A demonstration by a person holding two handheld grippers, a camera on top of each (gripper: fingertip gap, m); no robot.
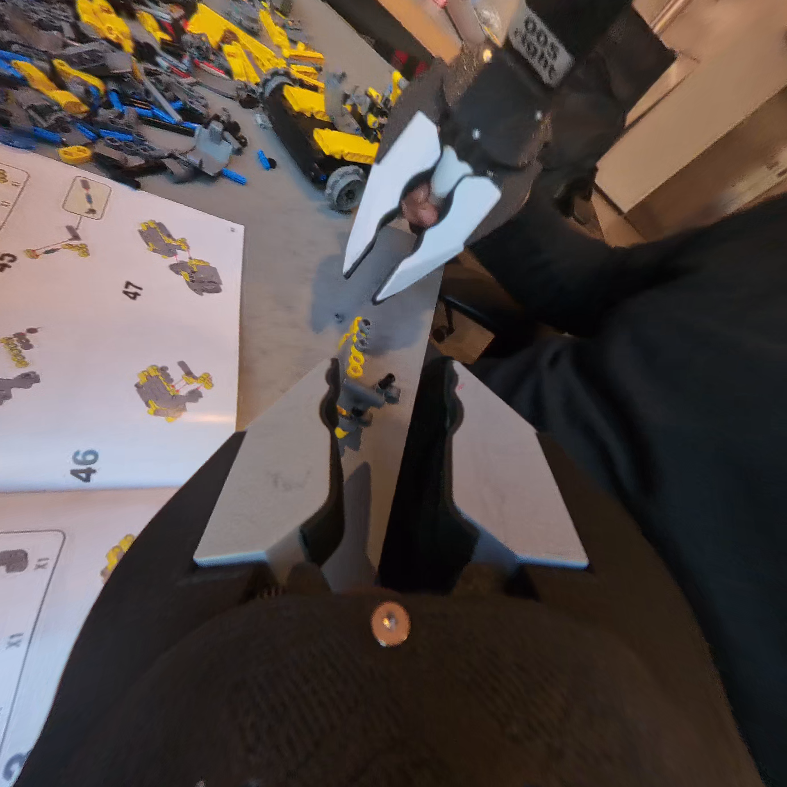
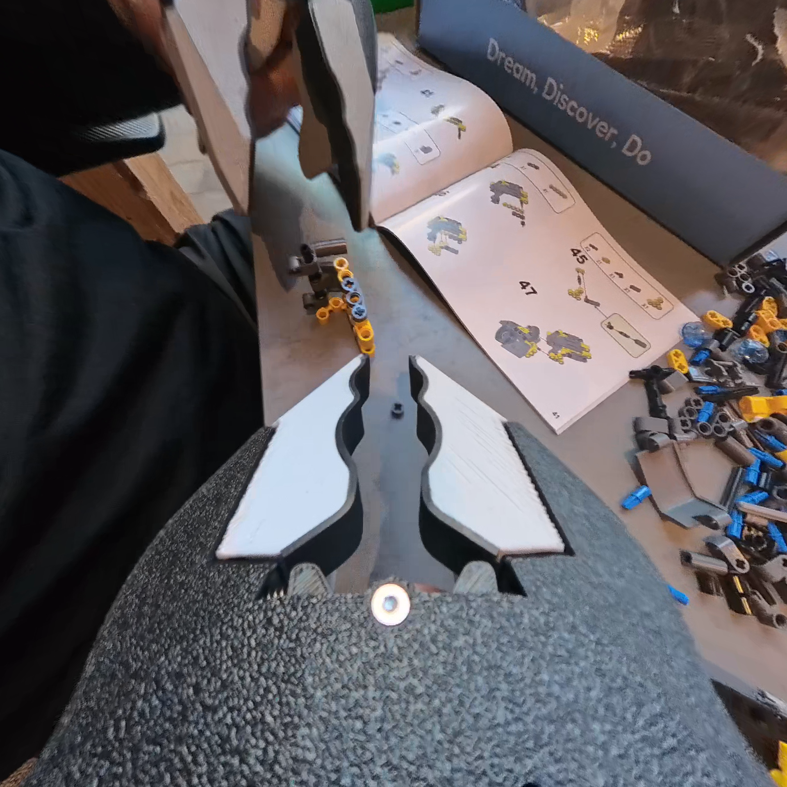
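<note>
A small assembly of yellow and dark grey beam pieces (image 1: 357, 374) lies on the grey table near its edge; it also shows in the right wrist view (image 2: 340, 298). My left gripper (image 1: 387, 366) is open and empty, its fingers either side of the assembly and above it; in the right wrist view the left gripper (image 2: 302, 217) hangs over the assembly's far end. My right gripper (image 2: 388, 360) is open and empty, just short of the assembly's yellow end, with a small black pin (image 2: 397, 411) on the table between its fingers. The right gripper (image 1: 362, 285) faces the left one.
An open instruction booklet (image 1: 127, 319) (image 2: 532, 277) lies beside the assembly. A heap of loose yellow, blue and grey parts (image 1: 127, 85) (image 2: 724, 426) and a partly built yellow vehicle (image 1: 323, 140) lie beyond. A dark grey box (image 2: 596, 127) stands behind. A person's dark clothing (image 2: 106, 383) borders the table edge. About 7 cm separates my left fingertips from my right. To reach the partly built yellow vehicle (image 1: 323, 140) in a straight line is about 15 cm for my right fingers, about 25 cm for my left.
</note>
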